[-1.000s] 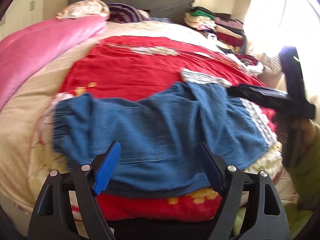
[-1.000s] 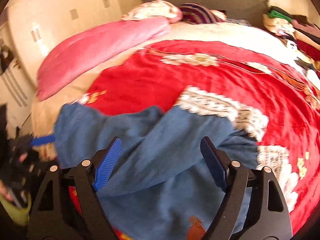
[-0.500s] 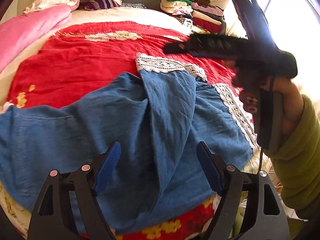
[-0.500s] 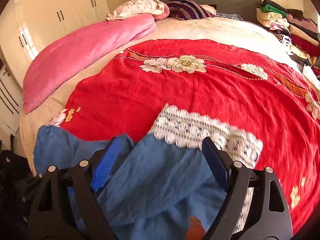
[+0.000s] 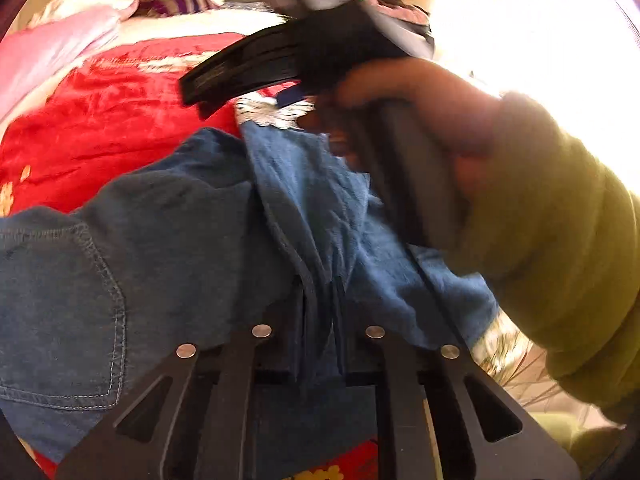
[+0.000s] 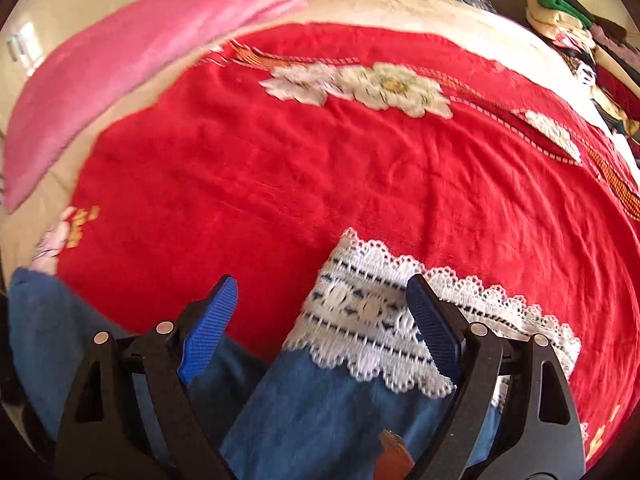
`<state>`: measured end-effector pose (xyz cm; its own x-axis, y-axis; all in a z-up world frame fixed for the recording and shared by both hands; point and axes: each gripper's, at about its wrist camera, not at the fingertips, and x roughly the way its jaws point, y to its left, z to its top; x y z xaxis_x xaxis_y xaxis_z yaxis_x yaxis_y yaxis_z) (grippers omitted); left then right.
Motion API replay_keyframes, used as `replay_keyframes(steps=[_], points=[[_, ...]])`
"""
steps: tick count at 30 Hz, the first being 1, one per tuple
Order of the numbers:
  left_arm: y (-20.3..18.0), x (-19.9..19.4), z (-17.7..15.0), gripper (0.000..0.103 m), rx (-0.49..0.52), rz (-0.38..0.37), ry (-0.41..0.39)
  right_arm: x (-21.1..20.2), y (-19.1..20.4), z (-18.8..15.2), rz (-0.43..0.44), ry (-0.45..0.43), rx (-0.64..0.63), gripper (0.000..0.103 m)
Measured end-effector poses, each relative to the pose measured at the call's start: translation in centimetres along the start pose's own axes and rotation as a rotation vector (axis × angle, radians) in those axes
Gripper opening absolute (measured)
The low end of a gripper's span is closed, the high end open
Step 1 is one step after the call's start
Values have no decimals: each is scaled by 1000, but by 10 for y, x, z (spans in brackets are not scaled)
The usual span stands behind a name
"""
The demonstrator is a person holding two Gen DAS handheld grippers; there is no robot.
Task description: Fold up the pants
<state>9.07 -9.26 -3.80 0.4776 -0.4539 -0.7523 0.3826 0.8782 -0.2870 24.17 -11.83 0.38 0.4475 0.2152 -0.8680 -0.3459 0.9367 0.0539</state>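
Blue denim pants [image 5: 168, 248] with white lace hems lie on a red bedspread [image 6: 320, 168]. My left gripper [image 5: 318, 312] is shut on a bunched fold of the denim near the crotch seam. My right gripper [image 6: 320, 320] is open, its blue pads astride the lace hem [image 6: 368, 320] of one leg, just above the cloth. In the left wrist view the right gripper's body and the hand holding it [image 5: 400, 92] hover over the far leg end.
A pink quilt [image 6: 132, 60] lies along the bed's left side. Pillows sit at the headboard. A stack of folded clothes [image 6: 580, 32] is at the far right. The green sleeve [image 5: 560, 240] fills the right of the left wrist view.
My left gripper has closed on the denim fold; it was open half a second ago. My right gripper has moved forward and down over the lace hem, still open.
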Motion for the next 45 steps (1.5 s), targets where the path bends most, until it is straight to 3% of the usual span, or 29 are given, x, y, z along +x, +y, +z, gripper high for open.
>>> replay_keyframes(steps=[1, 3, 5, 7, 13, 15, 17, 20, 22, 24, 34, 45], points=[[-1, 1, -1, 13, 7, -1, 7, 4, -1, 1, -10, 2, 4, 75], [-1, 1, -3, 13, 8, -10, 10, 8, -4, 2, -36, -2, 7, 41], [0, 1, -3, 13, 6, -15, 12, 5, -13, 2, -31, -29, 5, 20], [3, 1, -3, 13, 3, -15, 9, -4, -24, 1, 20, -48, 44, 10], [8, -2, -1, 14, -9, -17, -2, -54, -61, -19, 34, -133, 141, 7], [10, -5, -3, 28, -13, -7, -7, -74, -75, -31, 44, -159, 184, 7], [12, -7, -4, 35, -18, 10, -19, -93, -88, -45, 53, -182, 221, 7], [13, -10, -5, 34, -27, 22, -35, -116, -103, -67, 62, -194, 267, 7], [14, -10, -5, 30, -21, 39, -45, -131, -110, -82, 55, -200, 288, 7], [17, -12, -4, 5, -16, 45, -53, -141, -113, -94, 49, -205, 304, 7], [14, -40, -13, 5, 7, -6, -102, -196, -127, -178, 57, -207, 410, 7], [-15, -53, -38, 5, 138, -26, -50, -193, -131, -252, 28, -75, 492, 7]])
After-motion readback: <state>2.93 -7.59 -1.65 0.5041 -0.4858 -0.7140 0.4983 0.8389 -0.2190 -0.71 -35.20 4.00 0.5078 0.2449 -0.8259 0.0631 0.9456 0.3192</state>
